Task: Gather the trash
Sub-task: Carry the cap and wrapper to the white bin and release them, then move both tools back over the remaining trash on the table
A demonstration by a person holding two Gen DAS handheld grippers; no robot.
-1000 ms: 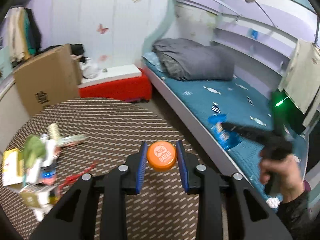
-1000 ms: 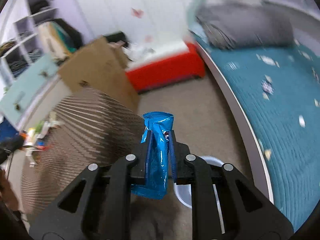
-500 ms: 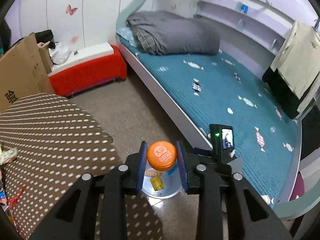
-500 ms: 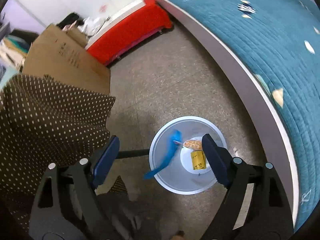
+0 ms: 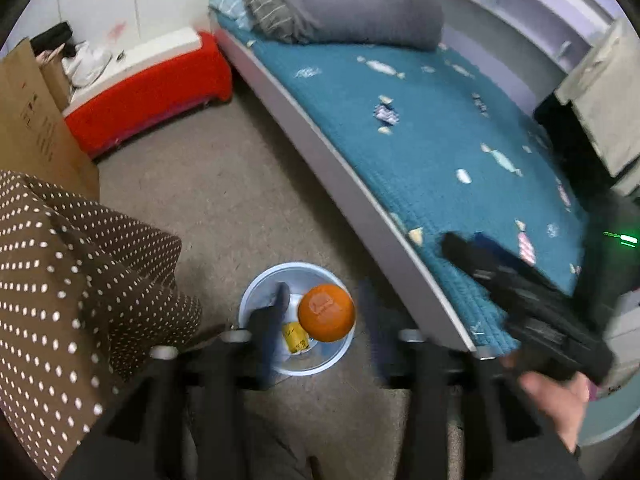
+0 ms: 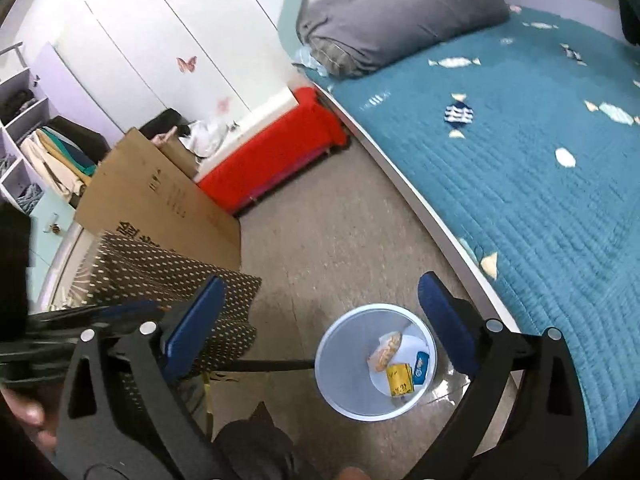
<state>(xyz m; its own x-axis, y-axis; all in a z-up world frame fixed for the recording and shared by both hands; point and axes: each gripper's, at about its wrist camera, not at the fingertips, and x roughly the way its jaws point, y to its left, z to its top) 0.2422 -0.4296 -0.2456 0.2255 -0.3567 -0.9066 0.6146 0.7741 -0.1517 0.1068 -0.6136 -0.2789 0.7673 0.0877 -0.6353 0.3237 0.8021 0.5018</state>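
A pale blue round trash bin (image 5: 249,303) stands on the floor between the table and the bed; it also shows in the right wrist view (image 6: 334,376). My left gripper (image 5: 324,320) is open above it, its blurred jaws spread wide. An orange cap (image 5: 326,312) is loose in the air between them, over the bin. My right gripper (image 6: 320,328) is open and empty, with the bin between its blue pads. Inside the bin lie a yellow packet (image 6: 399,379), a blue wrapper (image 6: 421,362) and a tan wrapper (image 6: 385,351).
A table with a brown dotted cloth (image 5: 60,280) is at the left. A bed with a teal cover (image 5: 460,152) runs along the right. A cardboard box (image 6: 160,200) and a red bench (image 6: 276,160) stand behind. The right hand and tool (image 5: 532,320) are beside the bed.
My left gripper opened over the bin and let go of the orange cap, which is dropping. The blue wrapper that was falling from my right gripper now lies in the bin.
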